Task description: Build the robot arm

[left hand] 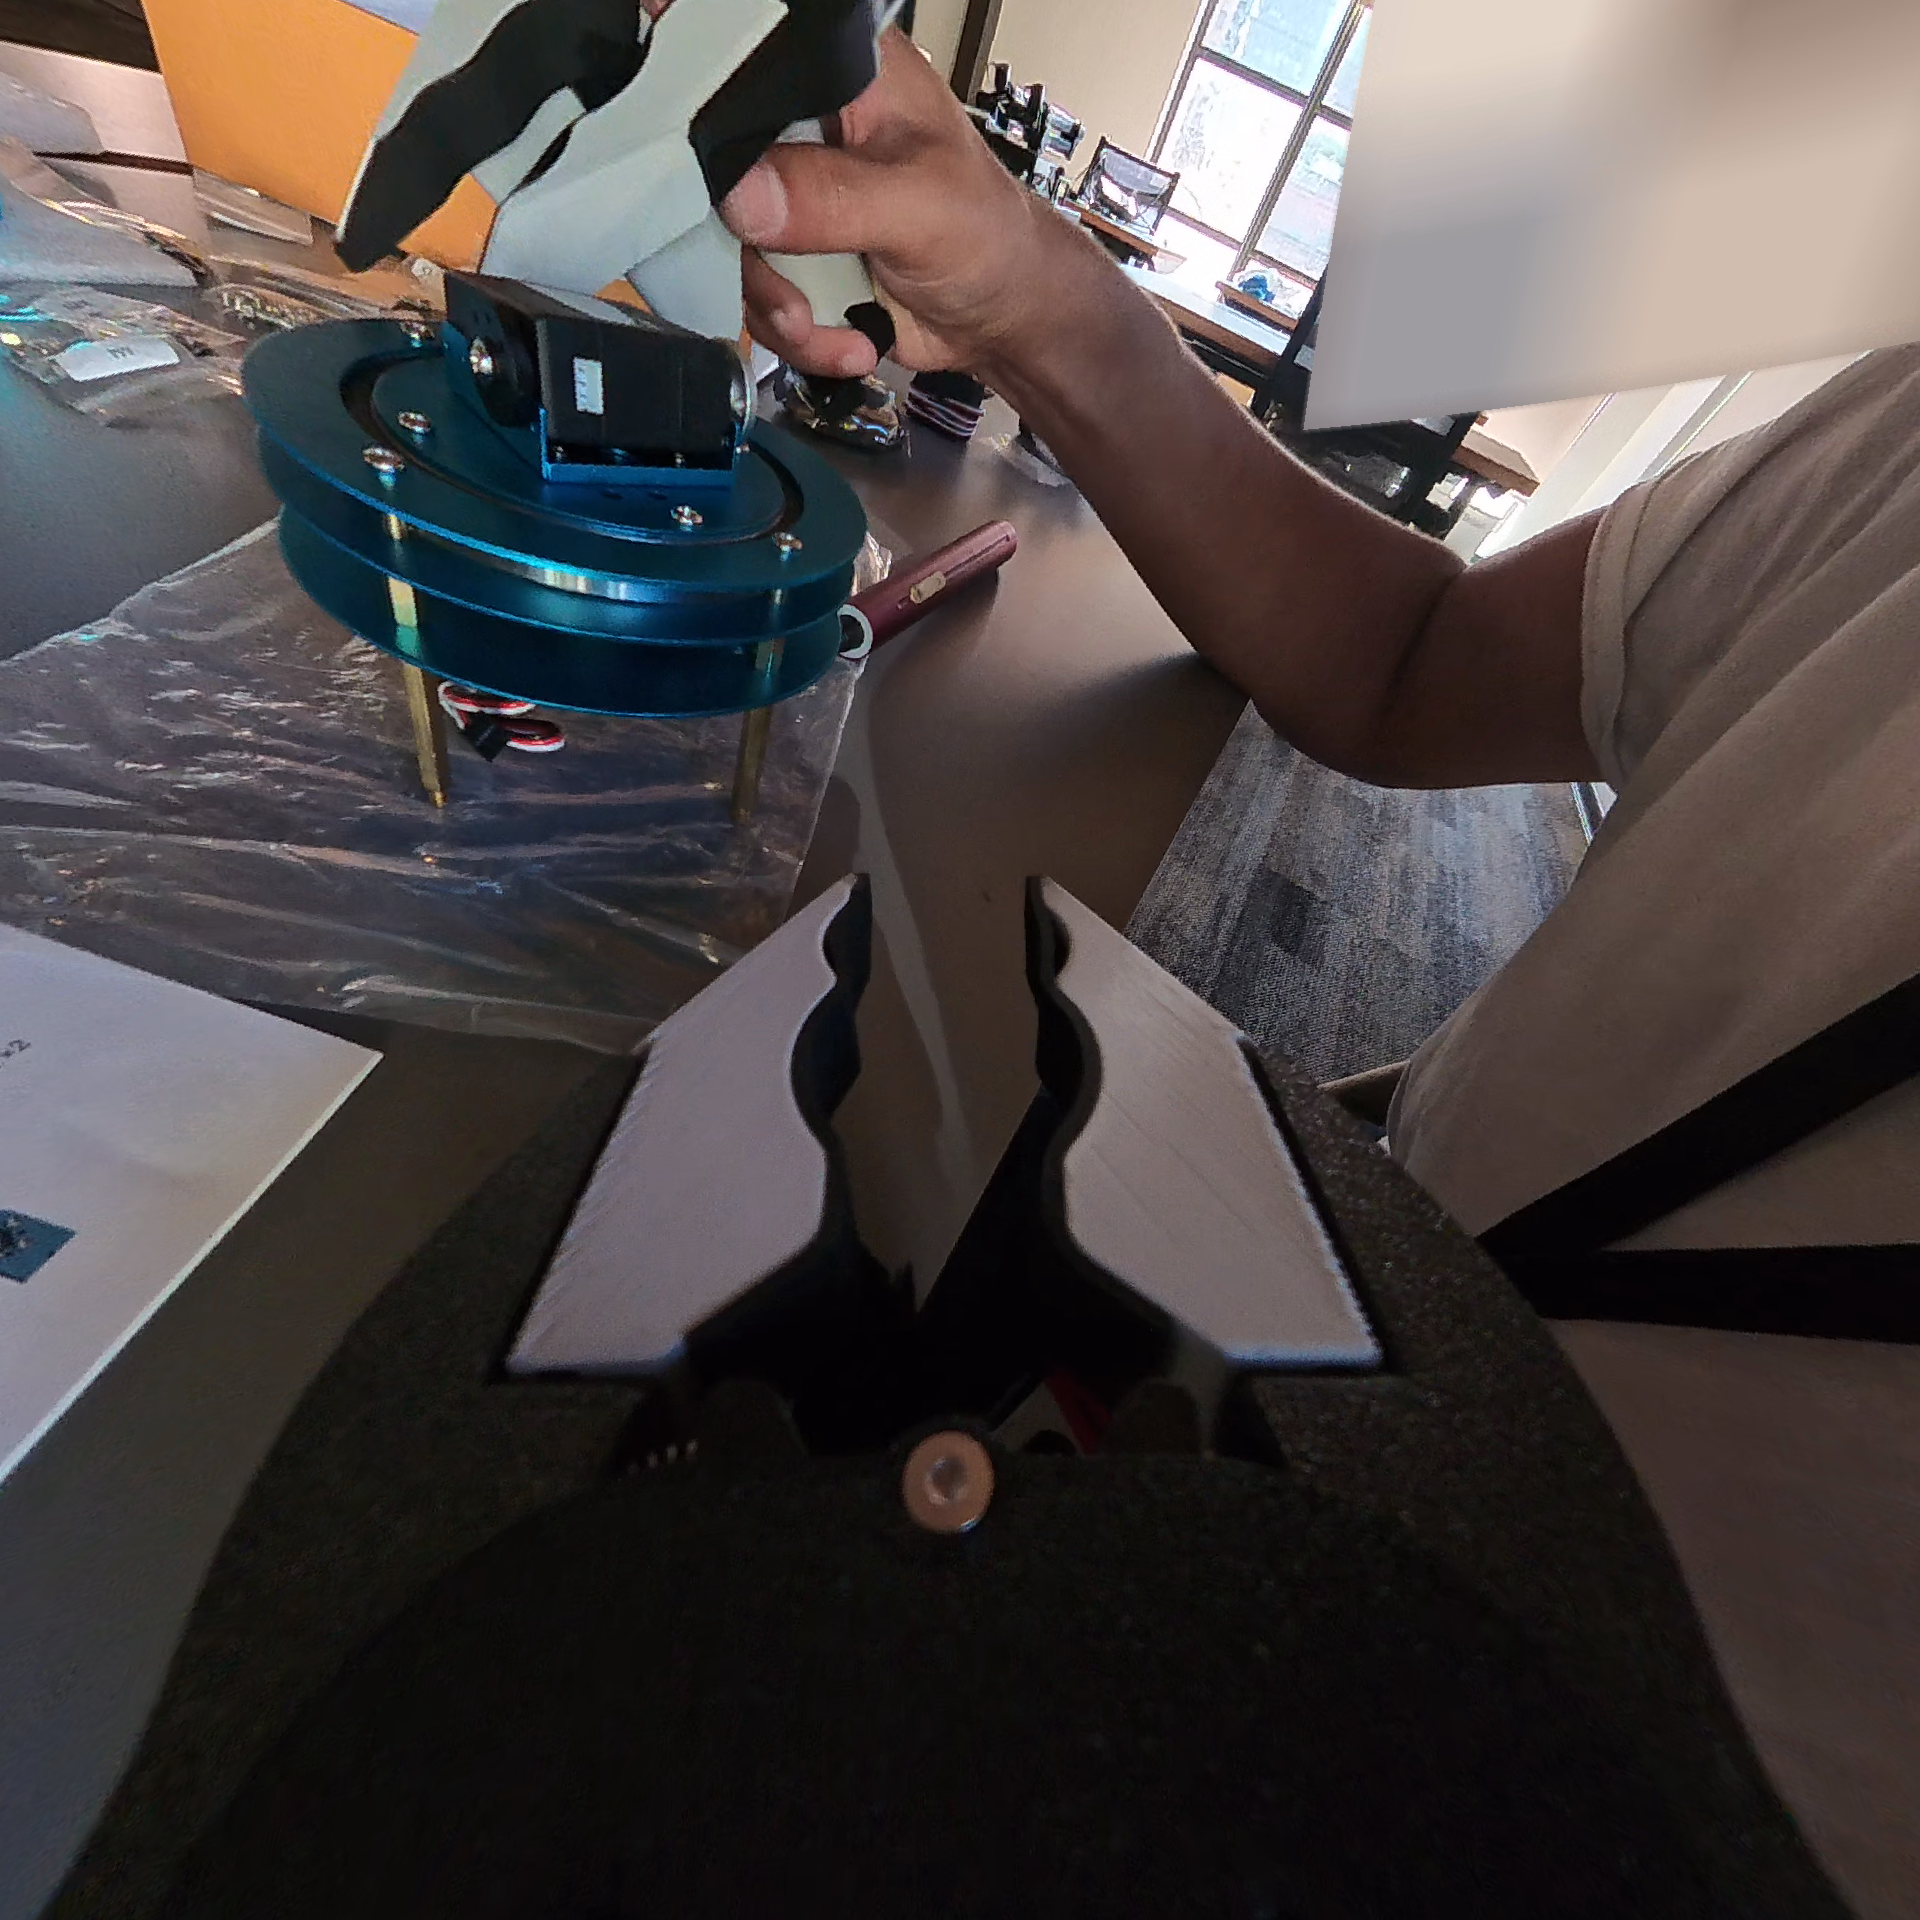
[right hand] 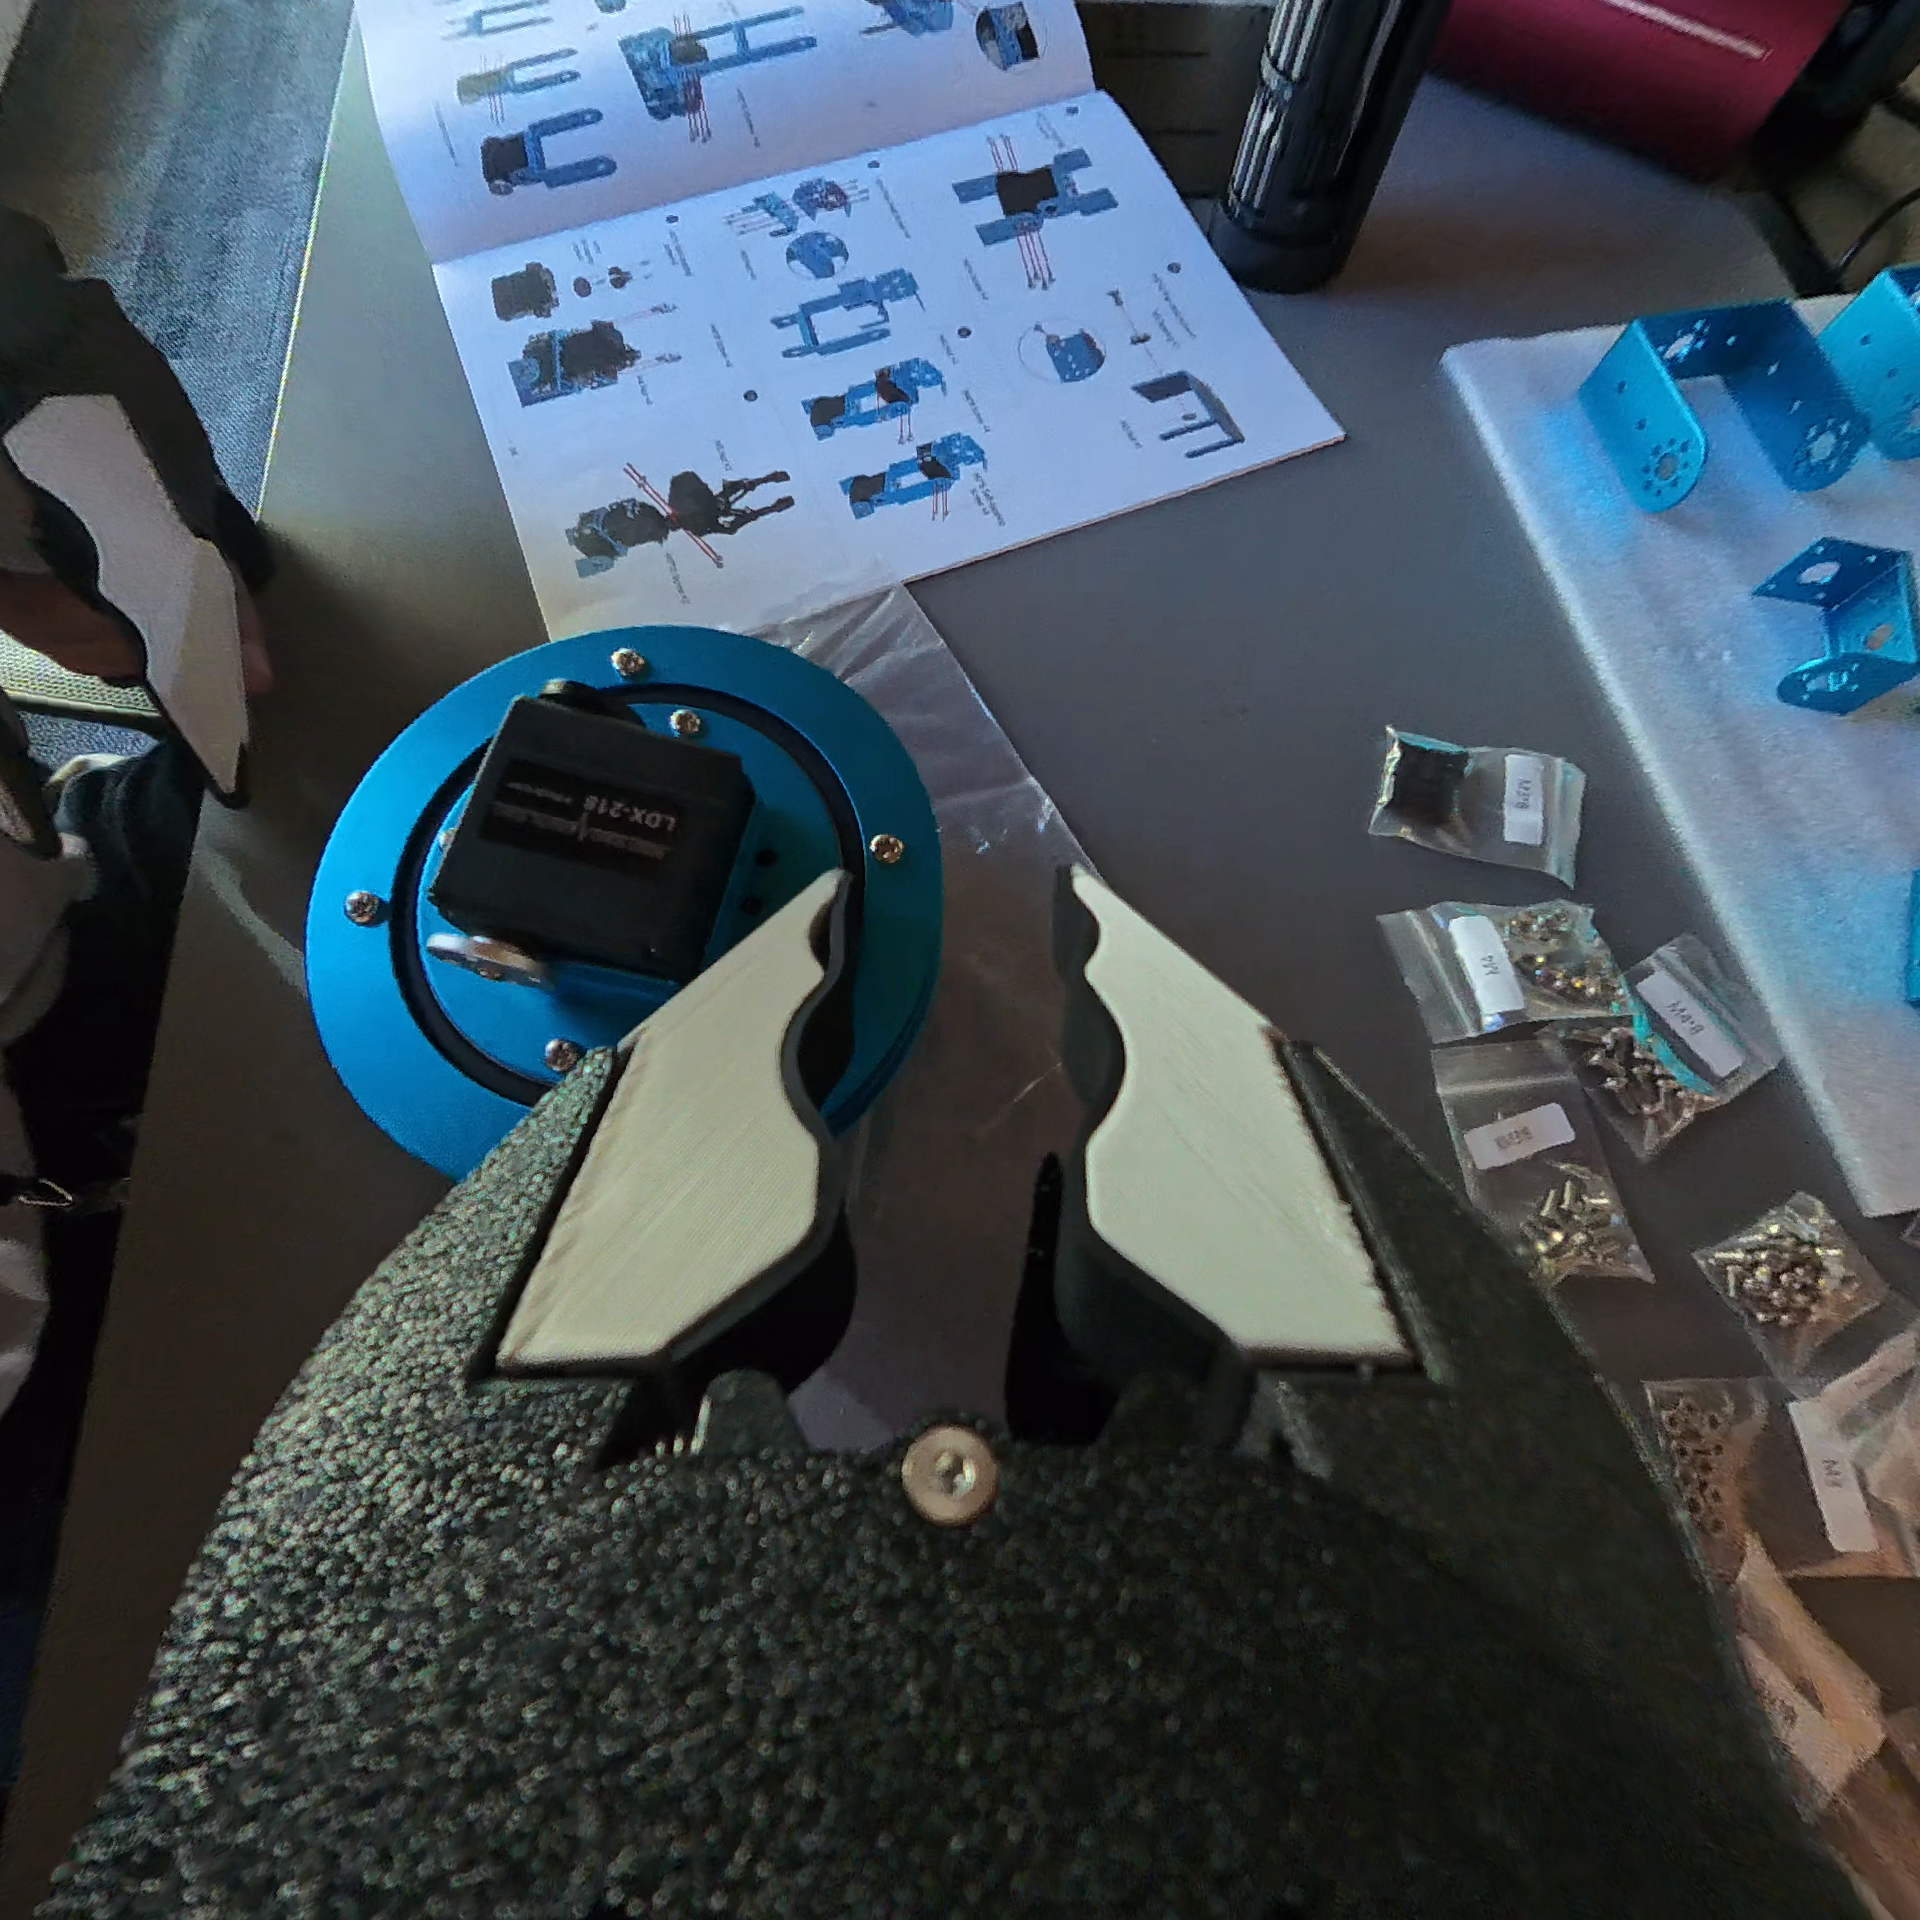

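A blue round base [right hand: 623,894] of two stacked discs on brass standoffs stands on the grey table [right hand: 1195,675], left of centre in the right wrist view and at upper left in the left wrist view. A black servo [right hand: 592,847] sits in a blue bracket on its top disc. The base rests on a clear plastic sheet [left hand: 260,831]; a red, white and black wire bundle [left hand: 499,722] lies beneath it.

The right gripper [right hand: 951,883] hovers above the base's lower right rim, fingers apart, holding nothing. The left gripper [left hand: 945,883] sits in the lower centre of its own view, over the table edge and well apart from the base, jaws parted and empty. A hand [left hand: 904,229] holds the right gripper's handle at upper centre there.

A maroon pen-like tool [left hand: 935,577] lies just right of the base. An open instruction booklet [right hand: 831,291] occupies the upper centre. Small bags of screws [right hand: 1558,1091] lie at right, with blue metal brackets [right hand: 1704,405] on a white foam sheet [right hand: 1662,779] at upper right. A dark bottle [right hand: 1309,135] stands at top.
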### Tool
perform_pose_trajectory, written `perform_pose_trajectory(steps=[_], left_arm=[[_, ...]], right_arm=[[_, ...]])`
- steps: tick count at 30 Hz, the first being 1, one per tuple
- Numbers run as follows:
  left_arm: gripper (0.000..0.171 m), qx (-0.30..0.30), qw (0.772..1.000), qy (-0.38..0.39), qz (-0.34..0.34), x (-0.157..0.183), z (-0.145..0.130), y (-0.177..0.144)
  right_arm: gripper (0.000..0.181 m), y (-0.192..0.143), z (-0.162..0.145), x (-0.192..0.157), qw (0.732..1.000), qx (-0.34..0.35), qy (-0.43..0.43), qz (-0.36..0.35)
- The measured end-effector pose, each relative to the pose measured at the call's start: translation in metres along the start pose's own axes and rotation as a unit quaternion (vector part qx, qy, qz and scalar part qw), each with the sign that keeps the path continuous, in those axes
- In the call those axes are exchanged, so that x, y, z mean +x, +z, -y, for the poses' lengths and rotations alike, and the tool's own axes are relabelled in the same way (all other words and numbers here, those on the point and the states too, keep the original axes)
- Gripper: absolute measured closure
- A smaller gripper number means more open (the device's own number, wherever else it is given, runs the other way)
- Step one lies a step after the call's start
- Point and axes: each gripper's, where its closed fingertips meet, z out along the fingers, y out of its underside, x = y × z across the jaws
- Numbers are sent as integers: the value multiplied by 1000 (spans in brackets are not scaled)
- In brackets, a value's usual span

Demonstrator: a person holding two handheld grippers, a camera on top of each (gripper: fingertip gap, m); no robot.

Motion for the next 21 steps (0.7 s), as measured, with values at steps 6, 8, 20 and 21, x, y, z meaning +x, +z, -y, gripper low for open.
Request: perform_pose_trajectory(steps=[6,8,20,21], left_arm=[[143,1,1000,0,-3,1,1,0],[143,-3,1000,4,-1,1,0,1],[143,-8,1000,14,2,10,-3,2],[143,-9,1000,14,2,10,-3,2]], right_arm=[[143,-51,-4,9,999,-23,12,-28],[139,-53,3,5,1000,-18,14,-16],[151,-33,-2,11,999,-28,-17,-35],[151,-34,-1,6,1000,-23,-8,-19]])
